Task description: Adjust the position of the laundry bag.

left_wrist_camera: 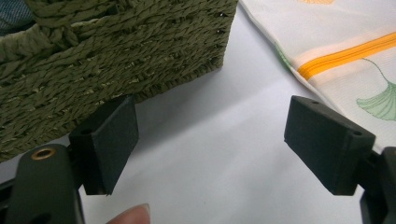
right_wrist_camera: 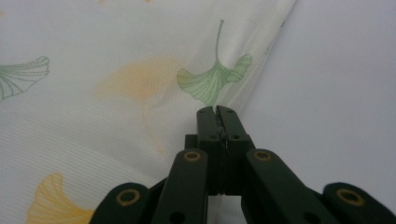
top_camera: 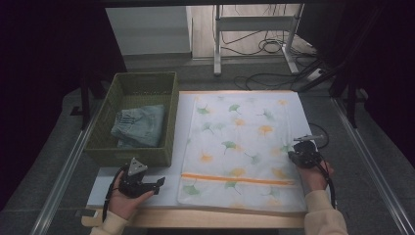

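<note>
The cloth (top_camera: 242,147) is white, printed with green and orange ginkgo leaves and crossed by an orange stripe (top_camera: 237,178). It lies flat on the table (top_camera: 142,188), and its edge is pinched between the closed jaws of the right gripper (right_wrist_camera: 216,110). The left gripper (left_wrist_camera: 210,140) rests with jaws wide and nothing between them, the basket (left_wrist_camera: 112,51) just ahead of one jaw and the cloth beyond the other. The table is white. Grey floor, cables (top_camera: 266,46) and a metal stand (top_camera: 254,29) lie beyond.
</note>
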Demonstrator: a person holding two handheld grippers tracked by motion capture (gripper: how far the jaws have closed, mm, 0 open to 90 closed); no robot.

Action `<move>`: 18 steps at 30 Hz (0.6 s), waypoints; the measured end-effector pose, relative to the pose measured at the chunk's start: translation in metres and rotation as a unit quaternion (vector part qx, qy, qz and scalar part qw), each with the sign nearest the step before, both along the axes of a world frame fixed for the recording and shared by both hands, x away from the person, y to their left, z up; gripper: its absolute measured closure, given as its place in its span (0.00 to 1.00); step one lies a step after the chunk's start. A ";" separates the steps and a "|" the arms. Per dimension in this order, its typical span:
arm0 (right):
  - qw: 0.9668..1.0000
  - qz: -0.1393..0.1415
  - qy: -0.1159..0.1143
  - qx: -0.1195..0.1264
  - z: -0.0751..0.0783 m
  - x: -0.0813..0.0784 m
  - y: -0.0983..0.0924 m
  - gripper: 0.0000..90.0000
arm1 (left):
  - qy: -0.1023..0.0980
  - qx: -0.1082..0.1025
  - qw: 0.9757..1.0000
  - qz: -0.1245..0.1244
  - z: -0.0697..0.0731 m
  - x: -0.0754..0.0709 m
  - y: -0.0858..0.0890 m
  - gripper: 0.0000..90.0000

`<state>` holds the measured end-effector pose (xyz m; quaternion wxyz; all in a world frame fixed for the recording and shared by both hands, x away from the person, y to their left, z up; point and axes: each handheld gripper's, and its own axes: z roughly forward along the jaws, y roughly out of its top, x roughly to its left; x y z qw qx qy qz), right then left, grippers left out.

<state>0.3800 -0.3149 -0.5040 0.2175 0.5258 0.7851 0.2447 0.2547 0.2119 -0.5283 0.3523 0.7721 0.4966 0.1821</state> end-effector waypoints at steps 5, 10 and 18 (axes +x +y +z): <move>1.000 0.004 -0.006 0.001 -0.002 0.012 0.002 0.99 | 0.000 0.001 1.000 0.000 0.000 0.000 -0.001 0.19; 1.000 0.010 -0.013 0.003 0.000 0.024 0.007 0.99 | 0.002 0.002 1.000 0.001 -0.001 0.001 0.000 0.19; 1.000 0.014 -0.020 0.006 0.001 0.033 0.008 0.99 | 0.001 0.002 1.000 0.003 -0.001 0.001 0.000 0.19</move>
